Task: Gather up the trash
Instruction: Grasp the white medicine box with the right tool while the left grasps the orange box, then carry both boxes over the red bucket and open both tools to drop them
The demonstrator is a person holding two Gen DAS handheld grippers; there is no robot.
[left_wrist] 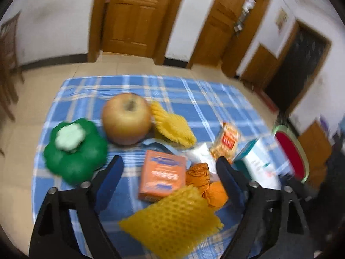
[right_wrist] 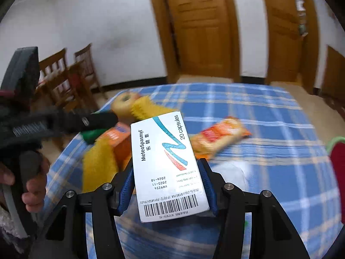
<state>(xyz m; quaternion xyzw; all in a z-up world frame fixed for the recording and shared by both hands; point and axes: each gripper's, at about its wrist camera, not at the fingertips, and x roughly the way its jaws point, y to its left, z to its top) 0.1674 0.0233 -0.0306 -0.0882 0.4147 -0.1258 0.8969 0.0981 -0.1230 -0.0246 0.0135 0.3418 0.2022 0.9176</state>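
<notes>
- 2 grippers work over the checked cloth [left_wrist: 90, 90]: the right gripper [right_wrist: 167, 185] is clamped on the white capsule box [right_wrist: 166, 164], raised above the table, while the left gripper [left_wrist: 170, 168] is spread and empty.
- The step in hand looks like gathering: the box wants carrying to a bin, though none shows.
- Between the left jaws lie the orange box [left_wrist: 161, 177], orange wrapper [left_wrist: 204, 181] and yellow foam net [left_wrist: 172, 222], crowded together.
- The apple [left_wrist: 127, 120], green toy [left_wrist: 75, 151] and snack pack [right_wrist: 220, 138] sit near; picking 1 piece cleanly may be awkward.

Checked tablecloth [left_wrist: 194, 90] — apple [left_wrist: 127, 118], orange box [left_wrist: 162, 177].
</notes>
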